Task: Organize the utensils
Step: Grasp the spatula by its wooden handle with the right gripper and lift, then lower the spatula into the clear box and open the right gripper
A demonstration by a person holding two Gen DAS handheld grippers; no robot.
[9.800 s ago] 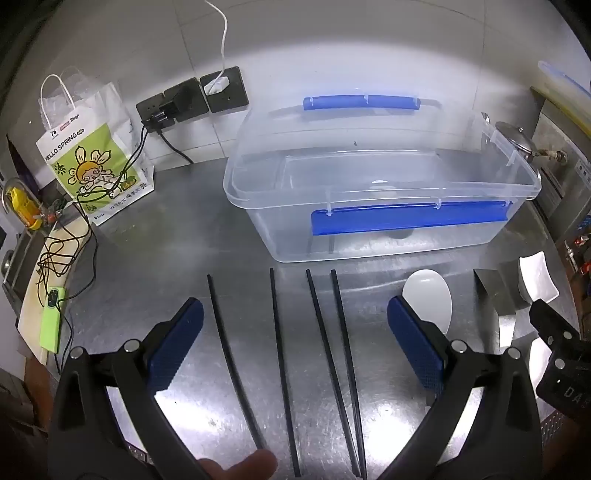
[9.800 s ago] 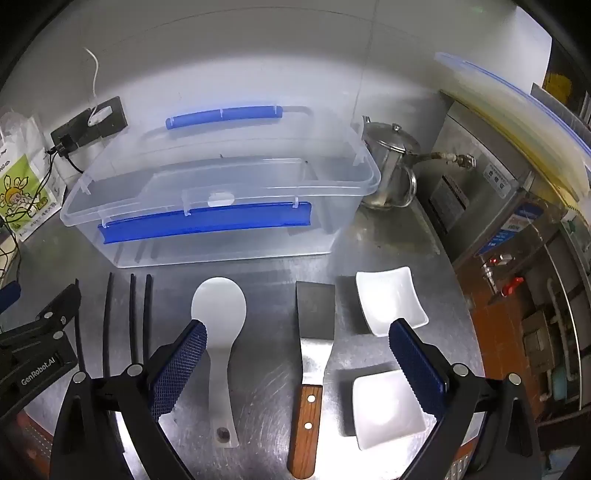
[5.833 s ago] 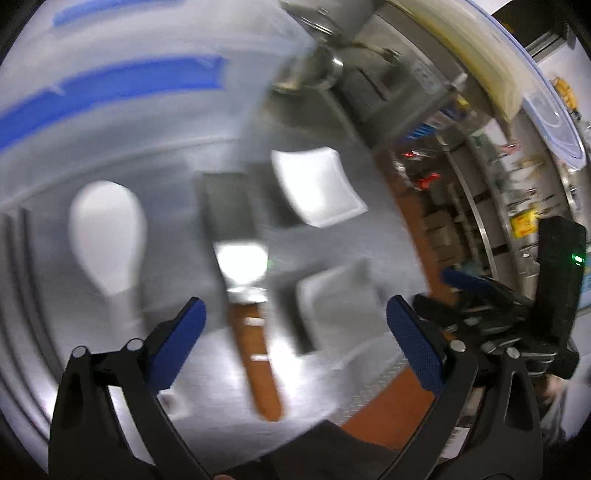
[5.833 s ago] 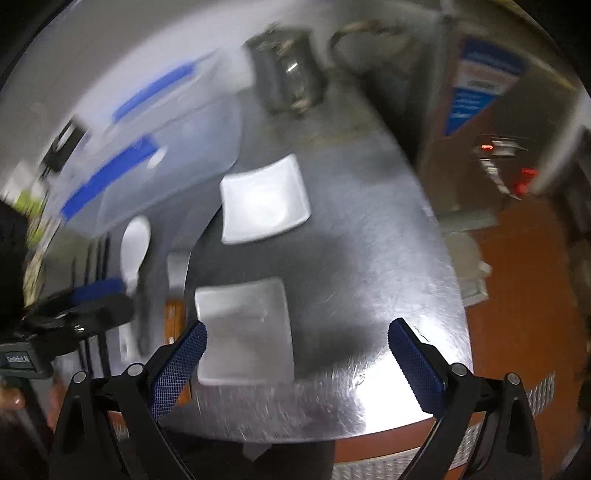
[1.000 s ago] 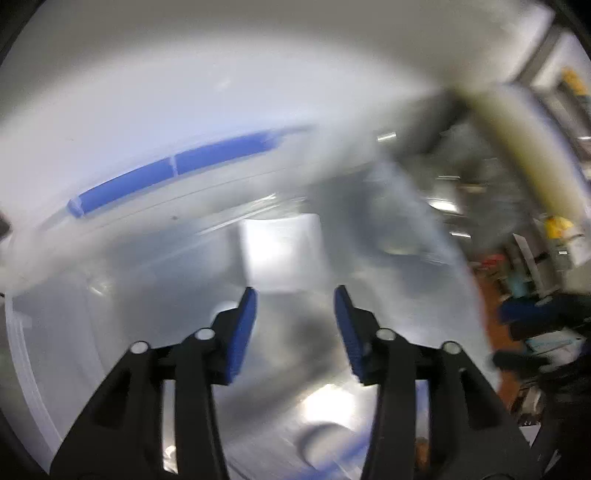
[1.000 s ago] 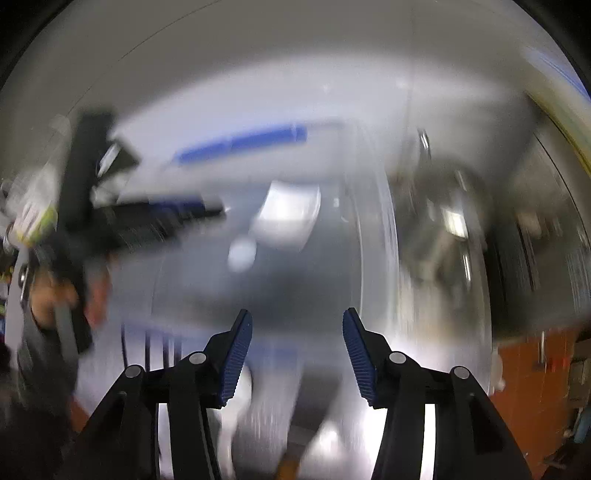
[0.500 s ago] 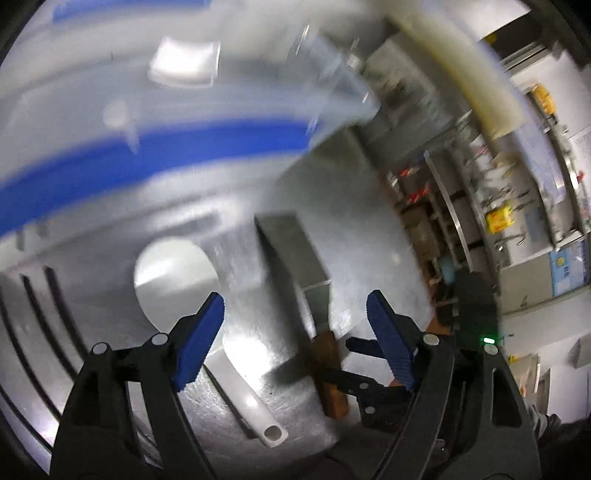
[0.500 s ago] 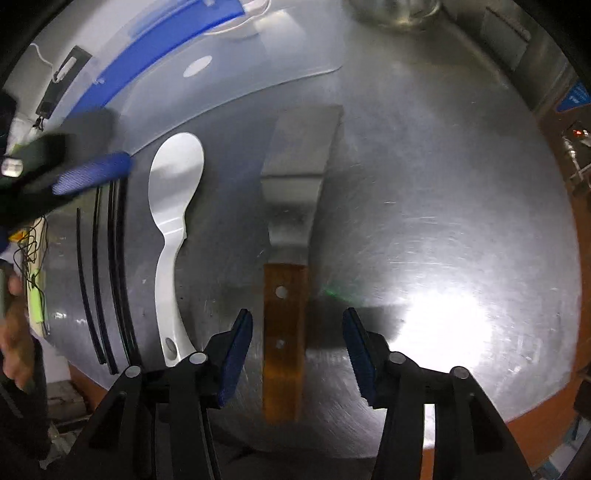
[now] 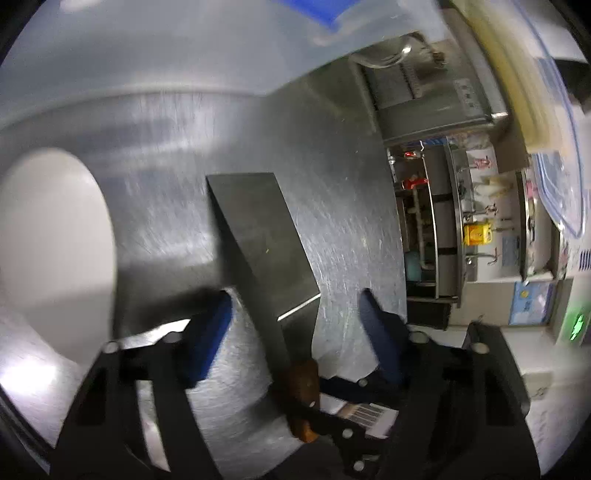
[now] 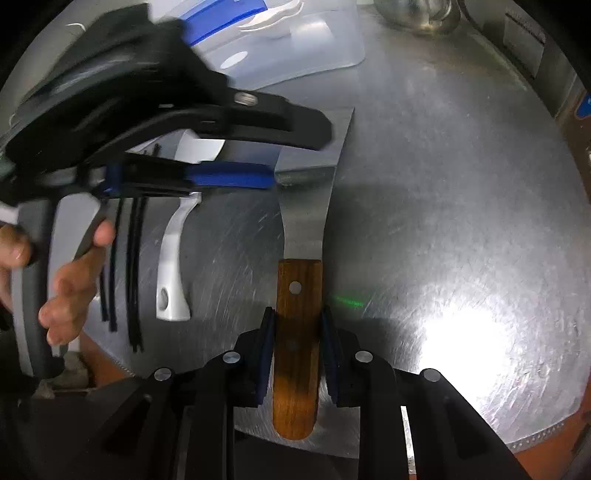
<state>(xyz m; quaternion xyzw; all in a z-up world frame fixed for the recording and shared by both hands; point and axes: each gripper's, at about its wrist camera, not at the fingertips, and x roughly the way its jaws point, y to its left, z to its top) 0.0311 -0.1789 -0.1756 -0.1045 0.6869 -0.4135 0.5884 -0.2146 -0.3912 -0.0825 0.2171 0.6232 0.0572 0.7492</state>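
A commercial kitchen is showing here: a brushed steel worktop (image 10: 461, 177) is gleaming, a steel kettle (image 10: 417, 13) is standing behind, and steel shelving (image 9: 439, 221) is lining the room.

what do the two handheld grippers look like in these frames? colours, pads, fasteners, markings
Both are black plastic two-finger tools. The left gripper has smooth-looking blue pads on its fingers and round silver fasteners on the linkage. The right gripper has dark blue ribbed pads, the same silver fasteners, and a white striped label on its body. A bare hand holds a grey handle; no sleeve visible.
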